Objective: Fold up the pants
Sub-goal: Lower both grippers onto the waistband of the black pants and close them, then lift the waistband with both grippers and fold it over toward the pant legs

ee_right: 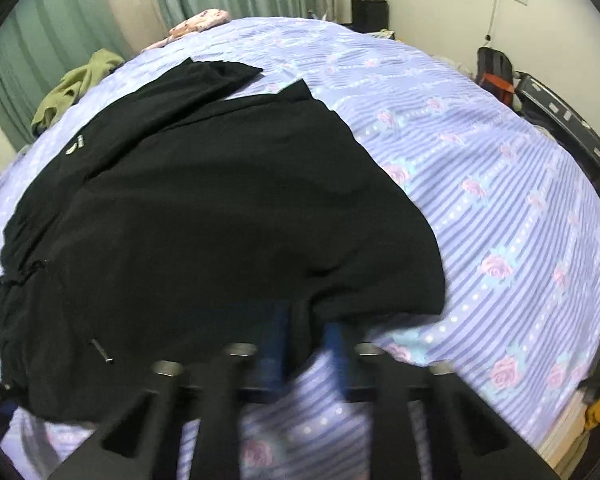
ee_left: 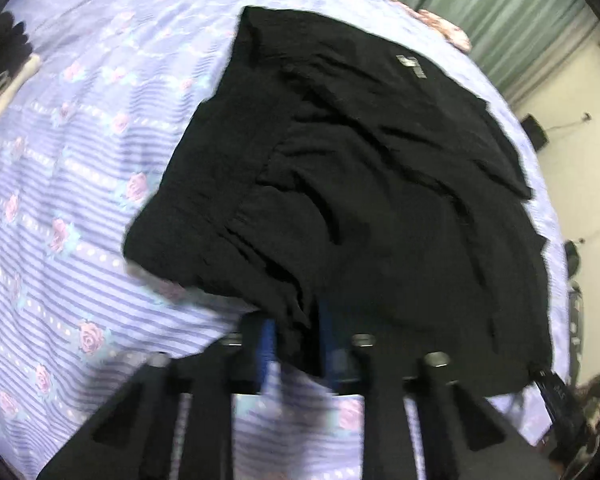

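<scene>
Black pants (ee_left: 360, 184) lie crumpled on a lavender striped bedsheet with pink roses (ee_left: 80, 184). A small grey logo (ee_left: 412, 66) shows on their far part. In the left wrist view, my left gripper (ee_left: 298, 340) is shut on the near edge of the pants, with black cloth pinched between its blue pads. In the right wrist view the same pants (ee_right: 220, 208) spread out to the left. My right gripper (ee_right: 306, 340) is shut on their near hem, with a fold of dark fabric between its pads (ee_right: 274, 336).
A green garment (ee_right: 76, 88) and a pink floral pillow (ee_right: 198, 26) sit at the bed's far side by green curtains (ee_right: 52, 28). A backpack (ee_right: 496, 76) and a dark case (ee_right: 560, 116) stand beyond the right edge. Bare sheet (ee_right: 500, 208) stretches to the right.
</scene>
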Demonstrator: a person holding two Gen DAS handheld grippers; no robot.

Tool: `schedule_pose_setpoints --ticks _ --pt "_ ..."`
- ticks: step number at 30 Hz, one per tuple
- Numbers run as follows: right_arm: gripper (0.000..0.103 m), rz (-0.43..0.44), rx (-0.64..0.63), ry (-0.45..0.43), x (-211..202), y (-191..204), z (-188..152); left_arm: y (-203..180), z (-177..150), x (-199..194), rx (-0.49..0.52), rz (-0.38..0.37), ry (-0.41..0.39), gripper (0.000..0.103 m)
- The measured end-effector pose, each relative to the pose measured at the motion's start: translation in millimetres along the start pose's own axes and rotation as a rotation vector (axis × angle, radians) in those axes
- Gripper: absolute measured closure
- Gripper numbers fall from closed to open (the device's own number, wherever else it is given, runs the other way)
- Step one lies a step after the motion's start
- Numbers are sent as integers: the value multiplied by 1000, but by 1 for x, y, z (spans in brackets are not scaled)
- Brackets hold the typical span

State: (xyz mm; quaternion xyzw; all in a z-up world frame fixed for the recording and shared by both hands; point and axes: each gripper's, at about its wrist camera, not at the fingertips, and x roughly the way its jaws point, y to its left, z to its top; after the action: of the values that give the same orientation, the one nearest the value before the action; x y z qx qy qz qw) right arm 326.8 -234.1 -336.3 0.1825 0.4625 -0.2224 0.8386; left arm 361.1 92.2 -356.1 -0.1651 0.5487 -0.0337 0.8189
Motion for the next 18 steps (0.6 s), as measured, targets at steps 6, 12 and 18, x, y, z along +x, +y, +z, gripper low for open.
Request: schedule_pose_setpoints --ticks 6,12,18 --pt "97 35 14 -67 -53 7 20 -14 14 -46 71 1 -48 94" --pt "97 47 36 -125 -108 10 32 -19 22 -79 124 0 -53 94" --pt "97 39 58 -143 -145 15 39 -15 18 -98 126 21 -34 94"
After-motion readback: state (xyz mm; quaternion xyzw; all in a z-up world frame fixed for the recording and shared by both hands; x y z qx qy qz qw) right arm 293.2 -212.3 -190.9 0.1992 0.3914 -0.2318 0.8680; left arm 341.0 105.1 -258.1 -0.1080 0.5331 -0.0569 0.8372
